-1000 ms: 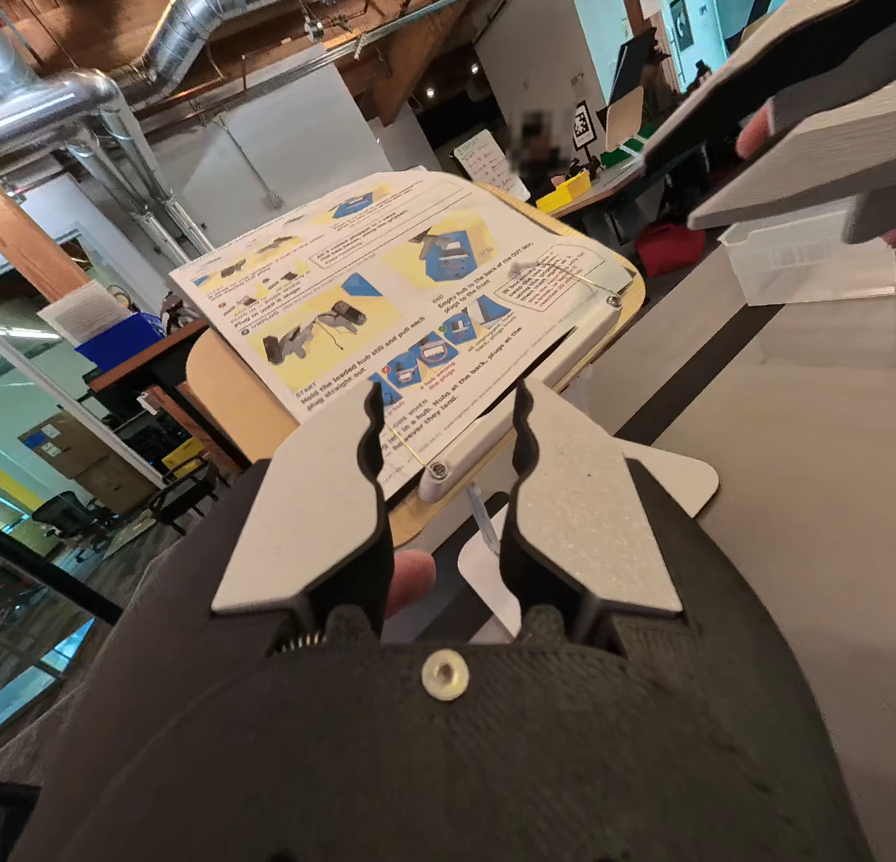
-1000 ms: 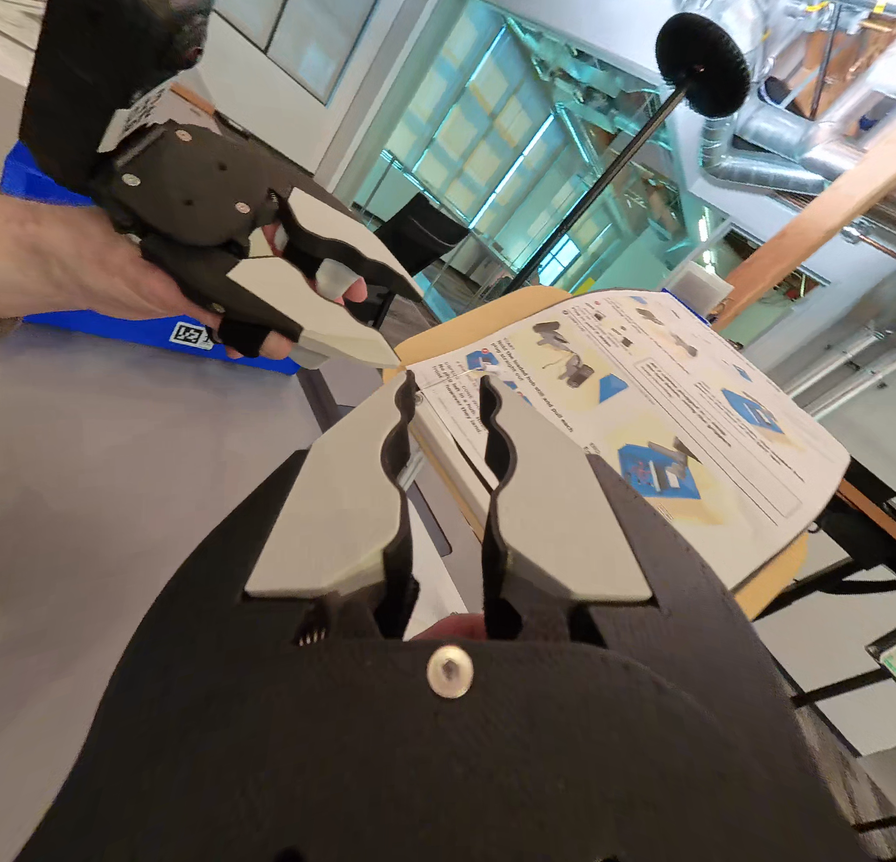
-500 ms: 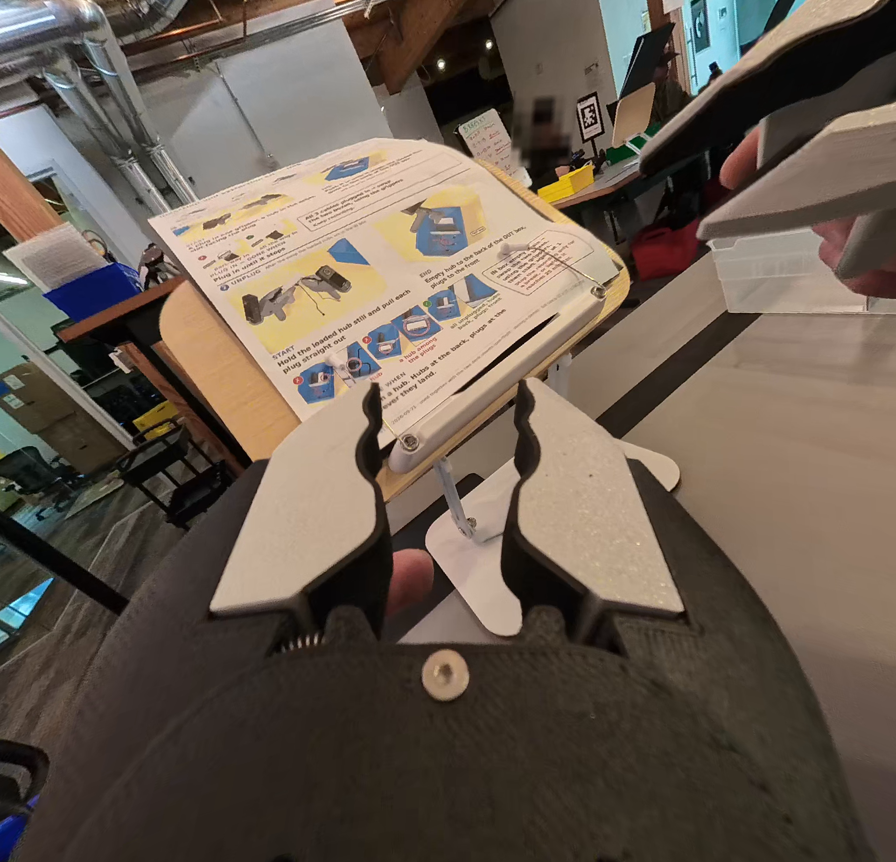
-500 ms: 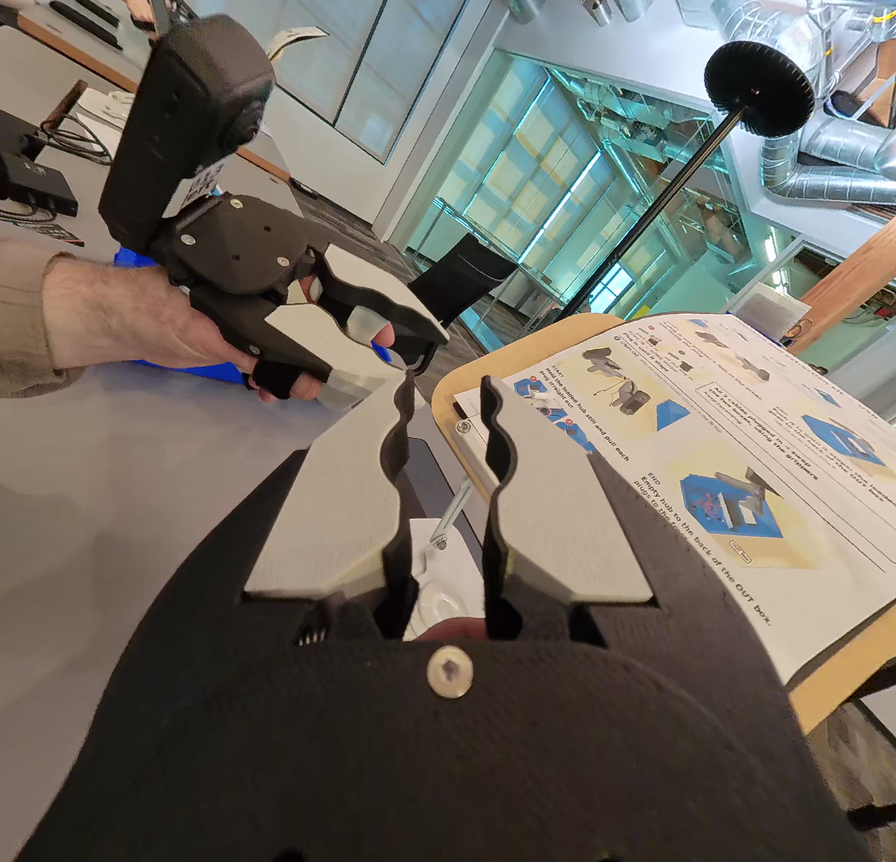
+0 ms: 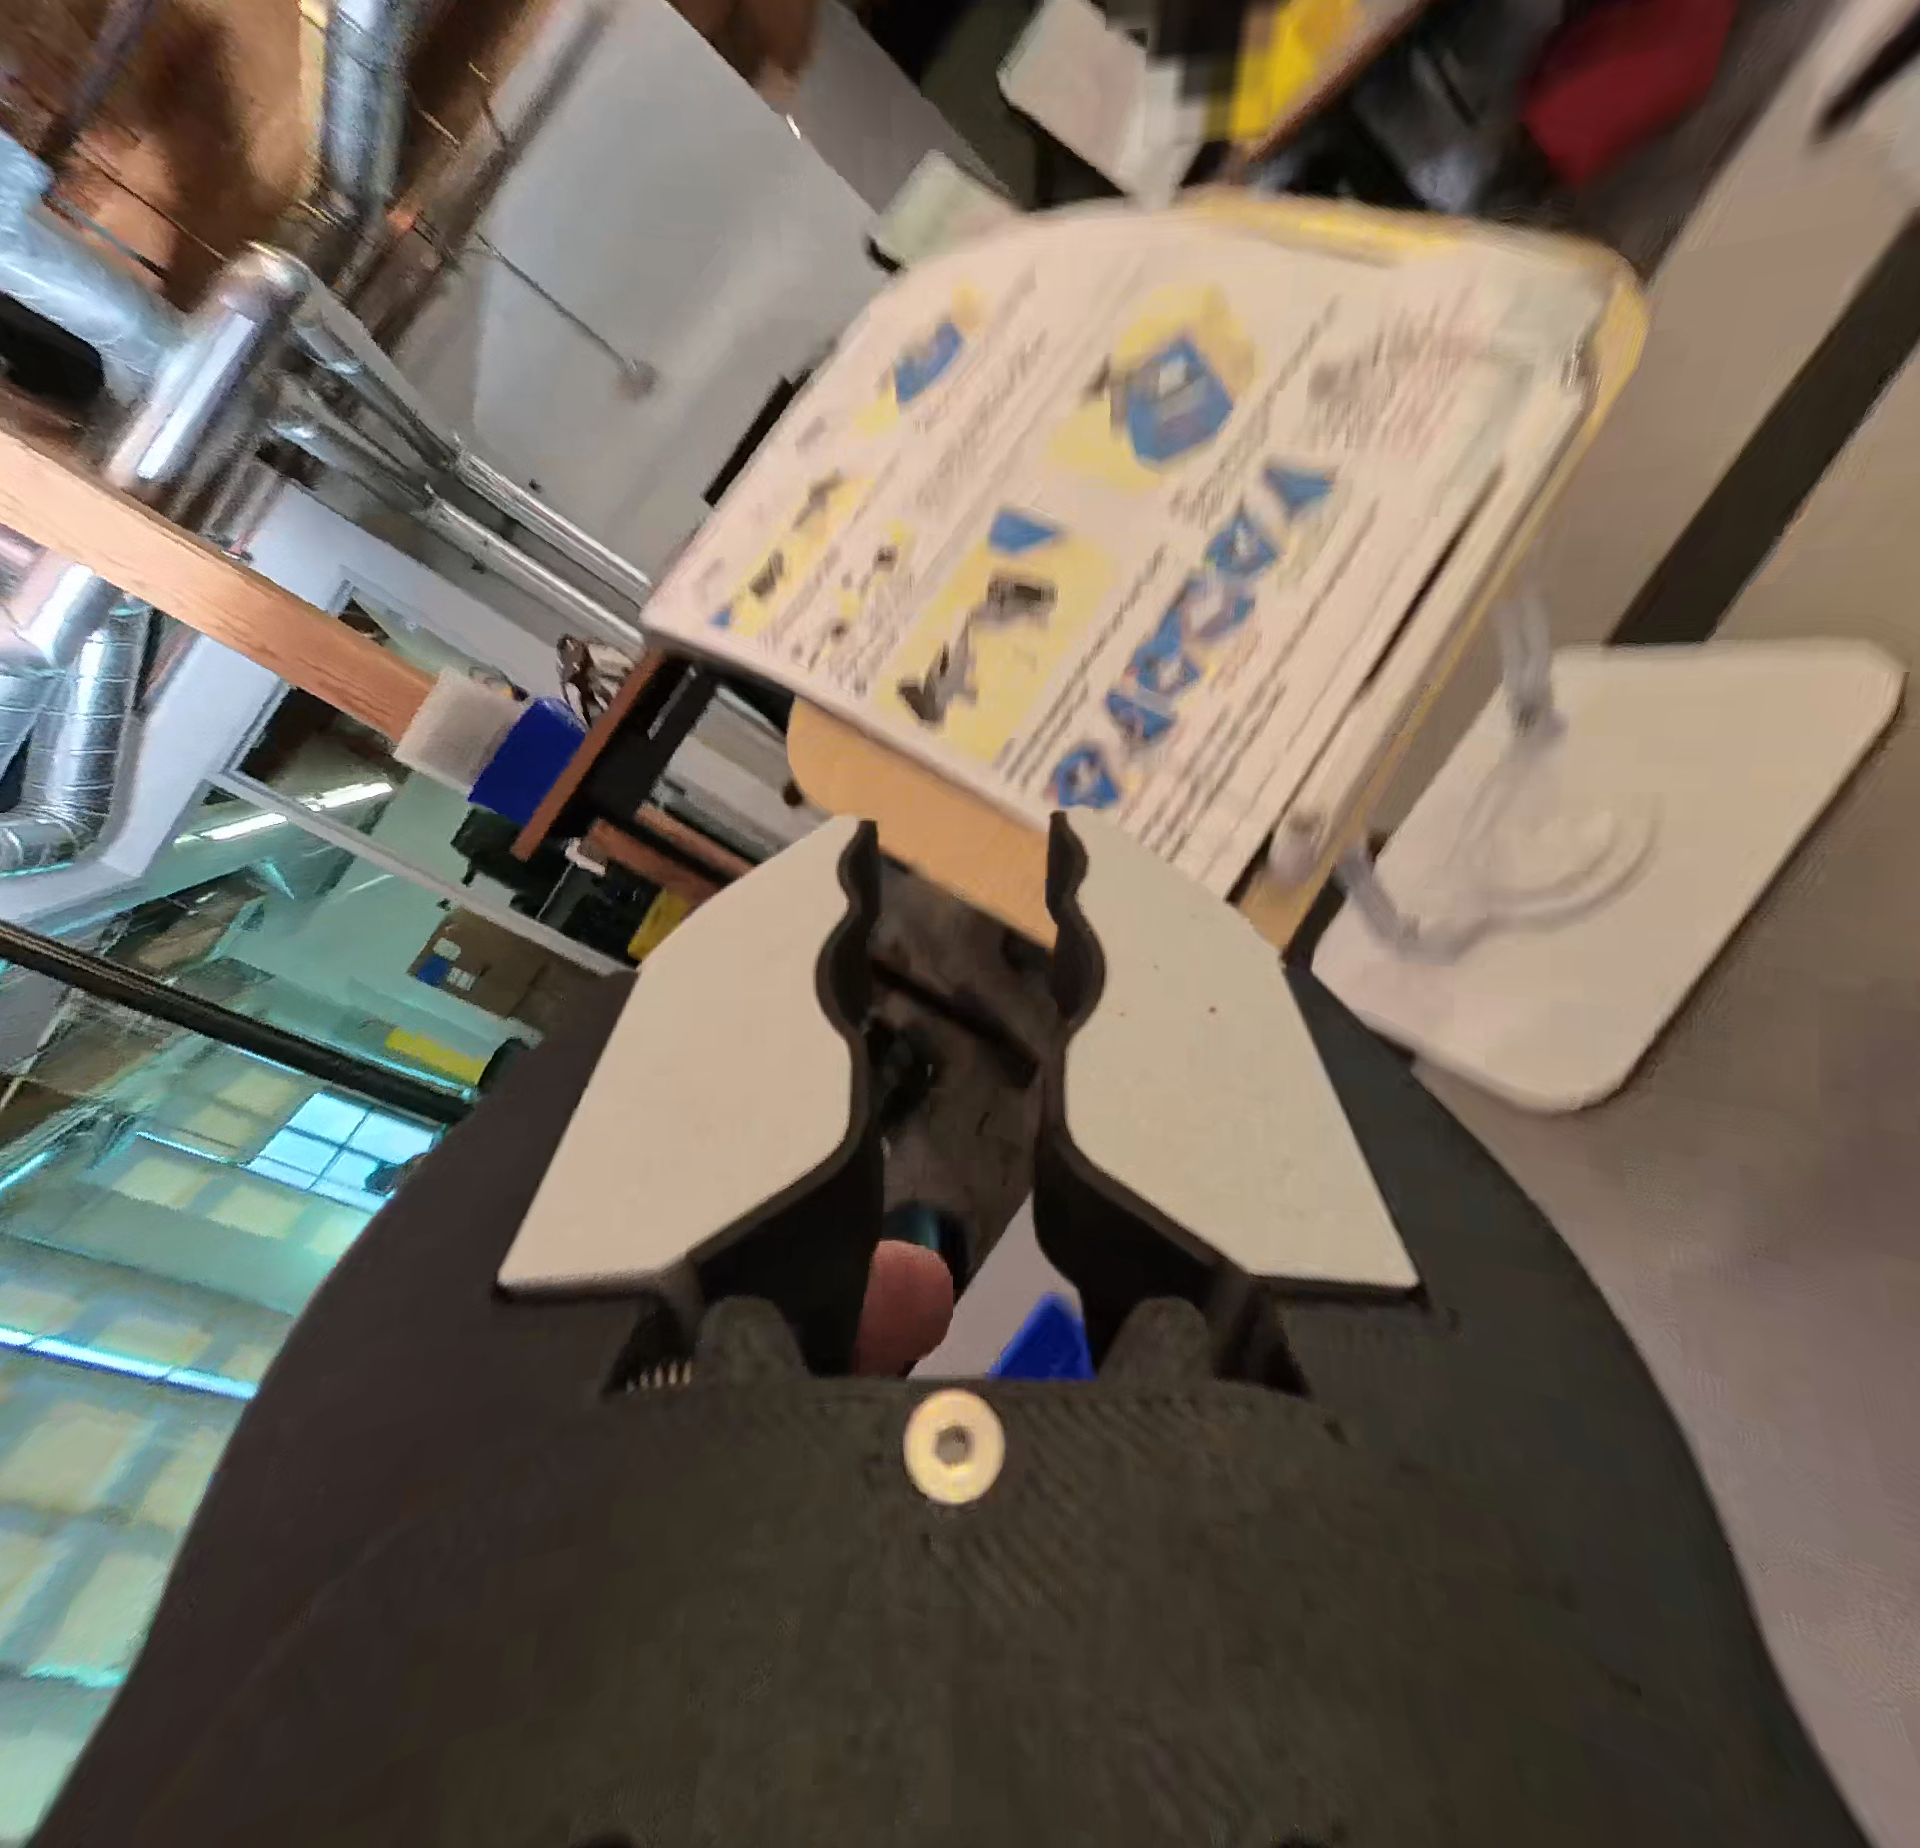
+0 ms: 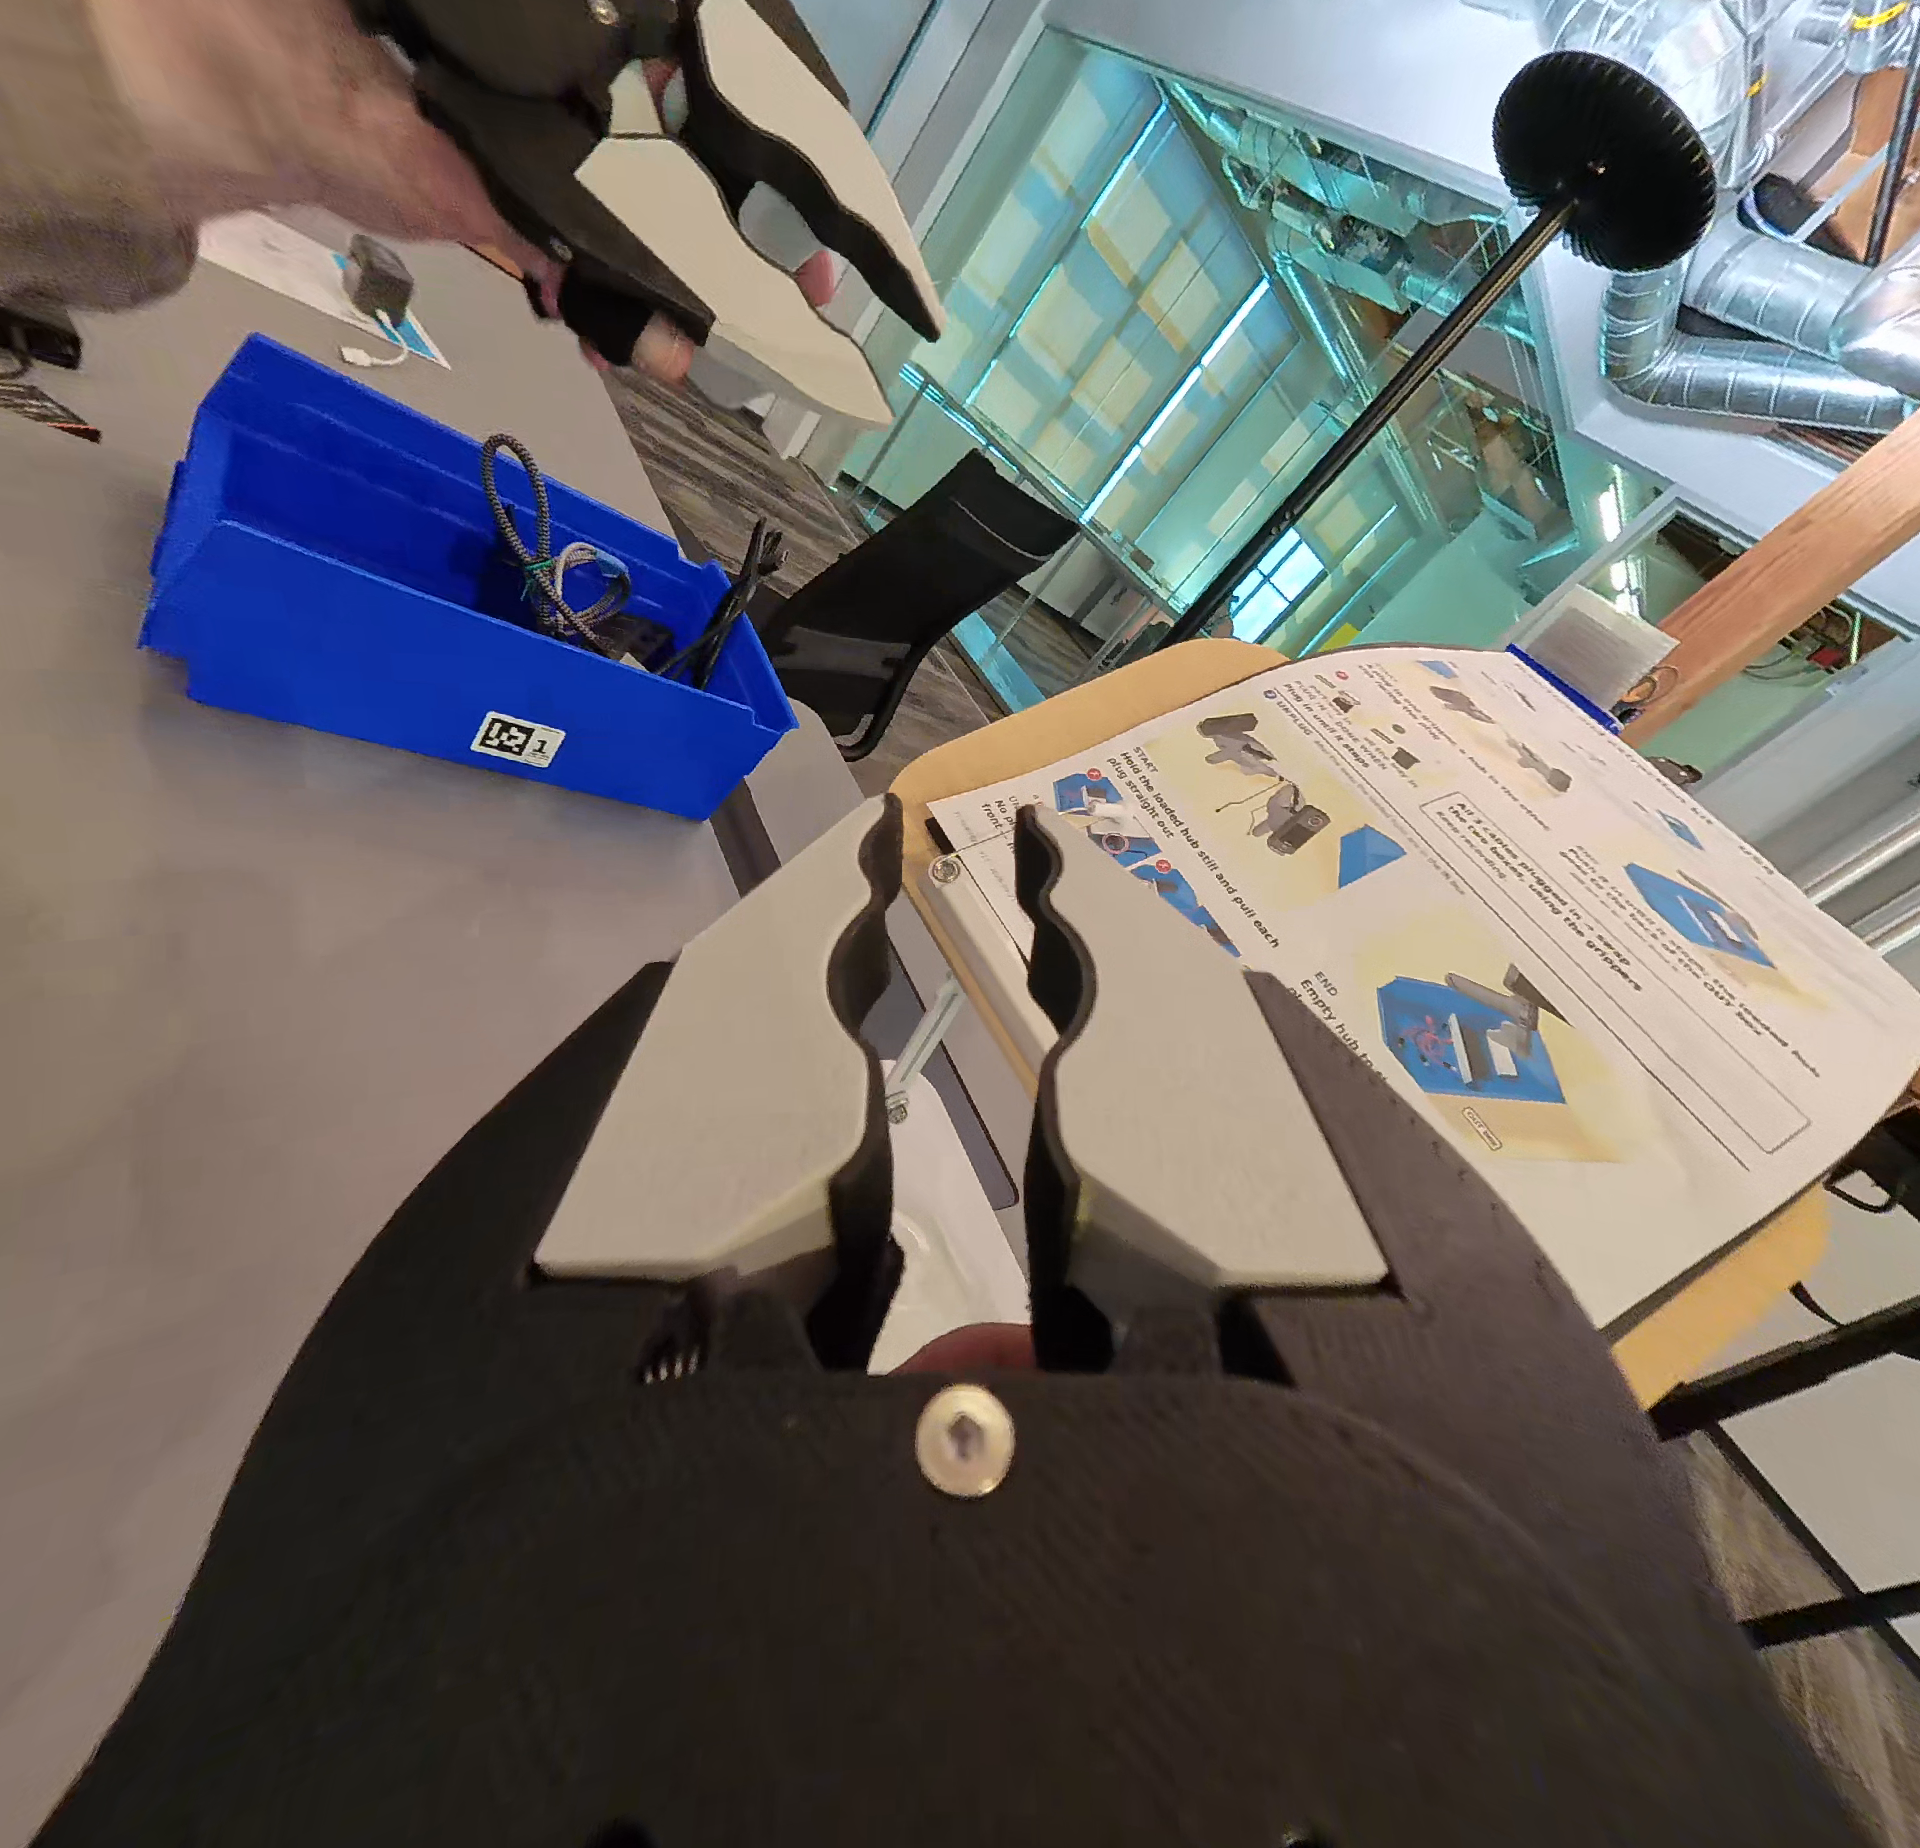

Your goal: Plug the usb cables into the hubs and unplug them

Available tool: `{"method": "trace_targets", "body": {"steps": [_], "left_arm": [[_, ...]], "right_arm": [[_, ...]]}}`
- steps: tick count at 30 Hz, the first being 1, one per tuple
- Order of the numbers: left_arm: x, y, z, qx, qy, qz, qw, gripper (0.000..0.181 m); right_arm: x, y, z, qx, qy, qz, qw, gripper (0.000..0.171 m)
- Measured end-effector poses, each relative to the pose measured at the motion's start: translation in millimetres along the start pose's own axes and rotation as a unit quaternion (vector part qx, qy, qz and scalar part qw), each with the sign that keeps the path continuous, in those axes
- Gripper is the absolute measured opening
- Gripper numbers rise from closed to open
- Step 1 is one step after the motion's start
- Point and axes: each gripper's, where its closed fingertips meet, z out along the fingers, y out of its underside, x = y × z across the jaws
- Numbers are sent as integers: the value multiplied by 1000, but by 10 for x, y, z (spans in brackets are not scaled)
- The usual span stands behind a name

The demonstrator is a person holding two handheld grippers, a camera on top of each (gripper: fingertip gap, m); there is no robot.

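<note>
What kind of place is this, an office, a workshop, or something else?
Probably an open-plan workshop or lab in a converted industrial building: bare metal ducts run under the ceiling, a grey worktable holds a blue bin of cables, and an instruction sheet rests on a stand.

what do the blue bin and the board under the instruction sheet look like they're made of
Blue bin: probably moulded plastic, with uniform saturated colour, a slight sheen and thin crisp walls. Board under the instruction sheet: looks like light wood or plywood, pale tan and matte with rounded corners; grain is too faint to confirm.
</note>
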Motion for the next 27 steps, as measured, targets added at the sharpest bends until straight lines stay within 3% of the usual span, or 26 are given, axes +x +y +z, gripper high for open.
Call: {"method": "trace_targets", "body": {"steps": [5,8,13,19,27], "left_arm": [[-264,1076,-205,-154,108,111,976,38],[-284,1742,-433,-249,192,185,931,41],[-254,2555,-632,-327,288,276,857,41],[-95,3124,-526,-340,360,330,804,49],[191,3653,-512,-391,469,321,724,61]], "right_arm": [[0,63,-23,-2,-7,0,1000,19],[30,153,-39,-10,-6,5,1000,19],[11,310,-8,-30,-12,11,999,19],[-130,475,95,-51,-35,11,998,19],[-251,656,167,-69,-57,20,996,19]]}}
